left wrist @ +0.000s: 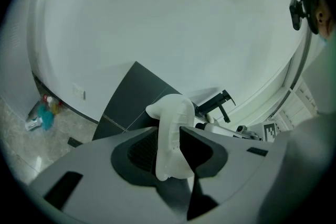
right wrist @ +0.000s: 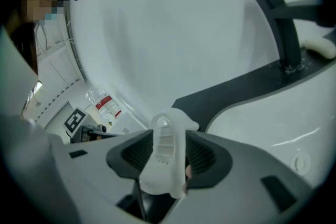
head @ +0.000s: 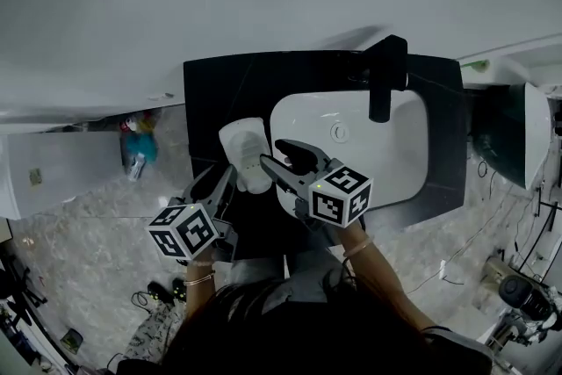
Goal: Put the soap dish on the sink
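Observation:
A white soap dish (head: 244, 145) hangs edge-up over the black countertop (head: 219, 92), just left of the white sink basin (head: 404, 145). My left gripper (head: 226, 182) is shut on its near-left edge; in the left gripper view the soap dish (left wrist: 170, 113) is clamped between both pads. My right gripper (head: 279, 159) reaches in from the right. In the right gripper view the soap dish (right wrist: 164, 149) stands between the jaws of the right gripper (right wrist: 167, 157), with a thin dark gap beside the right pad, so the jaws are open around it.
A black faucet (head: 386, 79) stands at the back of the basin and shows as the faucet (right wrist: 278, 18) in the right gripper view. Bottles (head: 139, 145) lie on the marble floor to the left. A dark green unit (head: 505, 132) stands to the right.

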`<state>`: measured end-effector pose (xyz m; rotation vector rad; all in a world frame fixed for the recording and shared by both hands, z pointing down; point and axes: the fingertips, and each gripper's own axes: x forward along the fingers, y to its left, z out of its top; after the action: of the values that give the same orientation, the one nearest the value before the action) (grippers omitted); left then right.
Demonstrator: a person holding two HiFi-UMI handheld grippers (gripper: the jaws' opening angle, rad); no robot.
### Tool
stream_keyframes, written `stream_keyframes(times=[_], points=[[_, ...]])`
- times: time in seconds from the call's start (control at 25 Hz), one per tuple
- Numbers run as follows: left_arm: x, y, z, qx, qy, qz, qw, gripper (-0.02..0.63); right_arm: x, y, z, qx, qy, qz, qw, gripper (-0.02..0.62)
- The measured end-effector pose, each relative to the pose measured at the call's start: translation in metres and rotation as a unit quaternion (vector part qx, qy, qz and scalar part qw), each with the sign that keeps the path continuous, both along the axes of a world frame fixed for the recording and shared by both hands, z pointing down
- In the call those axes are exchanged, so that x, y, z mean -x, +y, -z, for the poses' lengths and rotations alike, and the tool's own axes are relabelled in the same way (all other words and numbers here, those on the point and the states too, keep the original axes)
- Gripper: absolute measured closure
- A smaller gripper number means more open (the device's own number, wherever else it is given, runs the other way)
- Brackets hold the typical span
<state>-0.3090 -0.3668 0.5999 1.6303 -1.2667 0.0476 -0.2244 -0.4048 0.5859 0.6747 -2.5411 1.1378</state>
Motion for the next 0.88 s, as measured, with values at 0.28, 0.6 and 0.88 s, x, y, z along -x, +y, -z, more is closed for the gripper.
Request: stream_keyframes(times=[0.28,0.6,0.88], points=[[-0.003,0.011,0.047,-0.047,0.014,0.028,0.9984,0.489,-0.016,0.015,0.042,-0.042,0.020,0.003,0.999,0.414],[-0.022,0.049,0.115,-0.132,0.034,0.047,0.9895,0.488,-0.043,0.054,0.097,-0.081,0.028,-0.006,0.996,0.417],[-0.043,0.102,0.184,-0.204,-0.015,0.060,0.9770,0.489,-0.067,0.095,0.162,-0.154,0.009,-0.013,0.988,0.510]])
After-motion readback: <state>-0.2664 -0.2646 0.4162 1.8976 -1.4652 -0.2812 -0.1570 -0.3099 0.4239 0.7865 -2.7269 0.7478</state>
